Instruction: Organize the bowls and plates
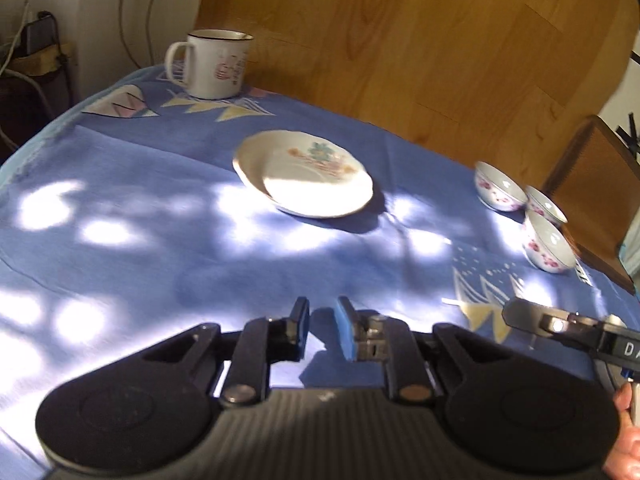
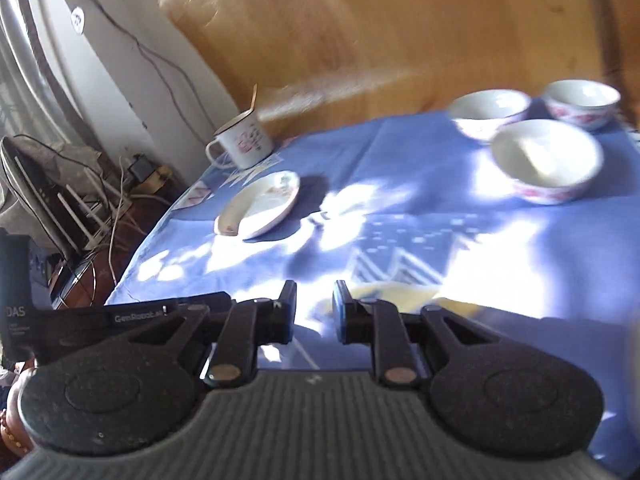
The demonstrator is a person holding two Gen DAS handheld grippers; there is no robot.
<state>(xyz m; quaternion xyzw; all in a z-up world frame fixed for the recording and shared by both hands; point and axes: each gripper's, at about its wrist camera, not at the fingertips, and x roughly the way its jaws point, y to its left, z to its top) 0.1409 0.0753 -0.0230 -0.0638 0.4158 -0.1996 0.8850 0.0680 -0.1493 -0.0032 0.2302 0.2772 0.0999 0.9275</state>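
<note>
- Risk: the three small white floral bowls cluster touching near the far right edge of the blue-clothed desk; a careless nudge could knock one off.
- The white floral plates lie mid-desk.
- Left gripper and right gripper: both slightly parted, empty, touching nothing.

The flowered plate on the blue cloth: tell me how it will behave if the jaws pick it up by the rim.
The flowered plate looks like glazed ceramic, so probably stiff, fragile and slippery between the pads. It is shallow and wide; held by one edge it would likely sag or pivot. Its rim lies low on the blue cloth, so the cloth may bunch under a finger.
</note>
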